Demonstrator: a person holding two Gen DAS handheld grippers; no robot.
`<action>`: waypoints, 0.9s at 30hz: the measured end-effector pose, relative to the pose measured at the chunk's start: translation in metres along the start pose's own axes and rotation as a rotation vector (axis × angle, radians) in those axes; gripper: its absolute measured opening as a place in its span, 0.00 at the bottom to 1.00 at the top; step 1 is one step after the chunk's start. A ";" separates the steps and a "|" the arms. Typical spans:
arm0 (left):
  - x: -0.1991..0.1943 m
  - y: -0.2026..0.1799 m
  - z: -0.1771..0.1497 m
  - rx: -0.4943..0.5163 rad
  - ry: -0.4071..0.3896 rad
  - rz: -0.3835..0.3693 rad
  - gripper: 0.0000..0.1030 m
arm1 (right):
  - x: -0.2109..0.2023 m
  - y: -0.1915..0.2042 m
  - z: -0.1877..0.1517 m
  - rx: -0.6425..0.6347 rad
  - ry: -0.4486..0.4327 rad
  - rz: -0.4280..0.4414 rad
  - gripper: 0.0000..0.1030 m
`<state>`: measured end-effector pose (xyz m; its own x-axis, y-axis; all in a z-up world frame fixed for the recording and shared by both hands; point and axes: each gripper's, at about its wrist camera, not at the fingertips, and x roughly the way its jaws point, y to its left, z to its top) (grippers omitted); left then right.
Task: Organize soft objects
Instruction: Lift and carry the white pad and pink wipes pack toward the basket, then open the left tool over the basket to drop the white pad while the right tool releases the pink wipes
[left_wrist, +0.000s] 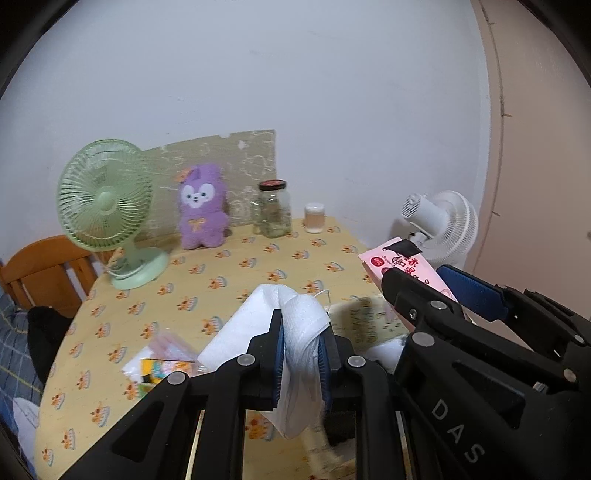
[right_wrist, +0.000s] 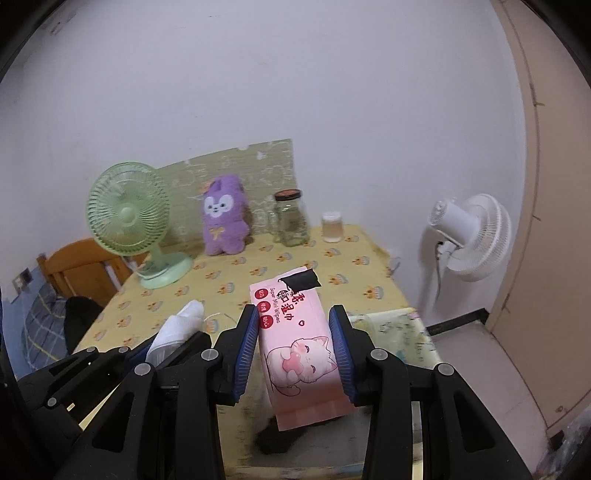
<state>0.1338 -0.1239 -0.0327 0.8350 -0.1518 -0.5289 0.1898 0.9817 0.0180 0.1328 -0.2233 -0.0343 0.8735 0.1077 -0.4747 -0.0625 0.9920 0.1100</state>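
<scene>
Table (right_wrist: 354, 254) with yellow printed cloth carries everything; far edge against the wall. Along that far edge, left to right: green fan (right_wrist: 129, 218) at far-left corner, purple plush (right_wrist: 223, 218), glass jar (right_wrist: 292, 218), small cup (right_wrist: 331, 227). White fan (right_wrist: 469, 236) stands off the table's right edge, on the floor side. Wooden chair (left_wrist: 44, 273) off the left edge.

Right gripper (right_wrist: 293, 350): jaws partly open, clamped on pink wipes pack (right_wrist: 295, 332), pads pressing both long sides. Pack's long axis runs straight out along the fingers, toward the far edge; it hangs above the near-right part of the table.

Left gripper (left_wrist: 301, 354): jaws nearly closed, pinching white tissue wad (left_wrist: 299, 325), which bunches above the pads and droops below them. It sits over the near-middle of the table, just beside the right gripper, to its left.

Loose on the cloth below: colourful packet (left_wrist: 162, 363) near the near-left edge, patterned pouch (left_wrist: 364, 319) near the near-right edge; details blurred.

Judgement: both soft items are mid-carry, neither set down. Plush group lies ahead and left of both tools; left hand is nearer to it. Open cloth straight ahead looks like the likely drop zone; tissue may sag or slip.
</scene>
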 end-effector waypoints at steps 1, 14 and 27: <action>0.002 -0.005 0.001 0.007 -0.001 -0.009 0.14 | 0.000 -0.004 0.000 0.002 0.000 -0.007 0.42; 0.027 -0.042 0.005 0.043 0.015 -0.064 0.24 | 0.010 -0.046 -0.003 0.030 0.018 -0.067 0.42; 0.048 -0.045 -0.003 0.088 0.095 -0.077 0.72 | 0.034 -0.053 -0.015 0.059 0.087 -0.030 0.42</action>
<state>0.1637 -0.1754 -0.0610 0.7645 -0.2104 -0.6093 0.2992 0.9531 0.0464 0.1591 -0.2709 -0.0693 0.8293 0.0863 -0.5521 -0.0065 0.9894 0.1449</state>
